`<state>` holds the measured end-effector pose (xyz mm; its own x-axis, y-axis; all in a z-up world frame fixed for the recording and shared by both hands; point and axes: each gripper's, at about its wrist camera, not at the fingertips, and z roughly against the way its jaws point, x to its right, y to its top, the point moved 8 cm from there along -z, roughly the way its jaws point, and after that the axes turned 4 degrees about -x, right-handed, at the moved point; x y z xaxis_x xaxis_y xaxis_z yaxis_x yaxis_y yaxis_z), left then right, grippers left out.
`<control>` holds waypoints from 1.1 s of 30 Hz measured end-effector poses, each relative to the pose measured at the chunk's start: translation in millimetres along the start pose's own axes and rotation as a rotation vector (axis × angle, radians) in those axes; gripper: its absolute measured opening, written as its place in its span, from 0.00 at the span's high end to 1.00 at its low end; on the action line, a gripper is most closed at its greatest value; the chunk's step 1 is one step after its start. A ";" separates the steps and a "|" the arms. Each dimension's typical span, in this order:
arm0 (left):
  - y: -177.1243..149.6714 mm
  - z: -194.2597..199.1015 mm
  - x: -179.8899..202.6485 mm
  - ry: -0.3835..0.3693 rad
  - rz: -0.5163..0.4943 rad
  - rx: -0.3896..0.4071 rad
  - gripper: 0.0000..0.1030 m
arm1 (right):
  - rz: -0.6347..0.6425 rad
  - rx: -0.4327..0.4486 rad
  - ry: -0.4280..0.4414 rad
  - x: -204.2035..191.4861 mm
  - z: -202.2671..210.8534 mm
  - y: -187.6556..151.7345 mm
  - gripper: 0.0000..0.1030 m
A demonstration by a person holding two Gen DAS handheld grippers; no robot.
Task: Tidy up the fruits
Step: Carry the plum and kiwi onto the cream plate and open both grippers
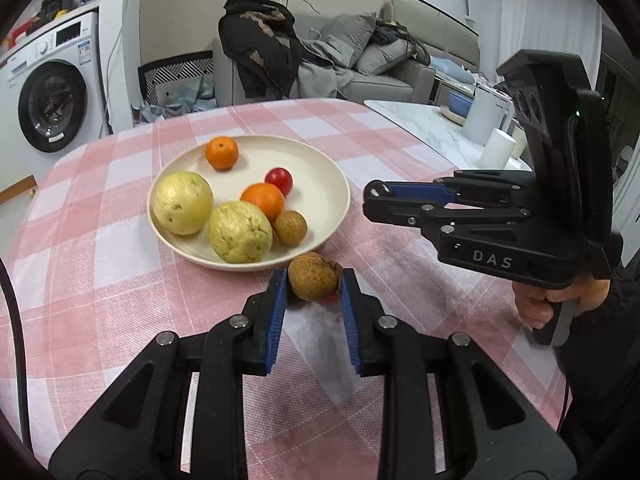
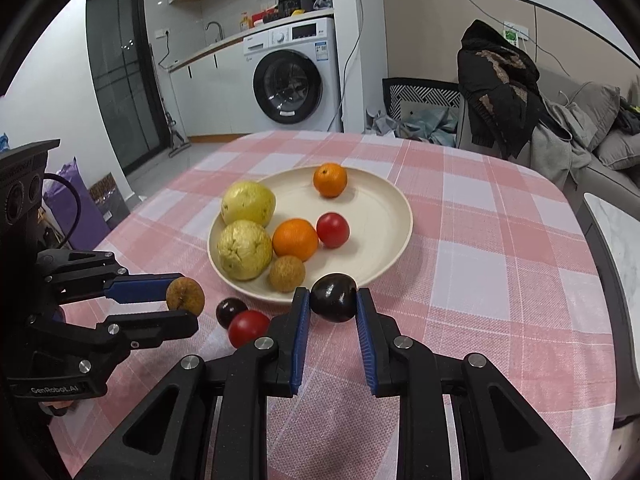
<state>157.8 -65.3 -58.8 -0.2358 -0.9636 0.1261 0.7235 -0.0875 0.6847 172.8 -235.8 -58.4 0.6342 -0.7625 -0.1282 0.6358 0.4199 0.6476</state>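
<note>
A cream plate (image 1: 328,184) (image 2: 384,216) on the pink checked tablecloth holds two yellow-green guavas (image 1: 183,203), two oranges (image 1: 263,200), a red tomato (image 1: 279,180) and a brown longan (image 1: 291,227). My left gripper (image 1: 314,285) (image 2: 182,296) is shut on another brown longan (image 1: 314,282) (image 2: 185,295), just above the cloth in front of the plate. My right gripper (image 2: 333,300) (image 1: 370,200) is shut on a dark plum (image 2: 333,297) at the plate's near rim. A second dark plum (image 2: 230,311) and a red tomato (image 2: 248,328) lie on the cloth between the grippers.
A white marble table (image 1: 440,128) with a white kettle (image 1: 486,114) stands to the right. A sofa with clothes (image 1: 320,64) is behind the table, and a washing machine (image 2: 296,76) stands at the far wall.
</note>
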 end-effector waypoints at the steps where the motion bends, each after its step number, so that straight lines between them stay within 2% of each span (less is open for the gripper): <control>1: 1.4 2.0 -1.6 0.005 0.005 0.008 0.77 | -0.004 0.009 0.003 0.0 1.8 1.4 0.77; 5: 6.6 7.8 -10.4 0.025 0.026 0.027 0.77 | -0.016 0.033 0.030 -1.3 5.5 5.1 0.77; 18: 36.9 19.2 -37.0 0.065 0.066 0.092 0.77 | -0.063 0.072 0.035 5.0 11.7 13.8 0.77; 25: 56.1 6.9 -41.2 0.107 0.038 0.101 0.77 | -0.078 0.067 0.028 7.5 2.6 26.2 0.77; 33: 75.9 -11.3 -47.4 0.120 0.035 0.102 0.77 | -0.116 0.060 0.037 11.8 -10.4 38.9 0.77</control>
<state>231.3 -29.1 -20.9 -0.1280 -0.9894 0.0684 0.6589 -0.0333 0.7515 209.6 -223.3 -42.6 0.5748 -0.7848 -0.2319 0.6789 0.2991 0.6706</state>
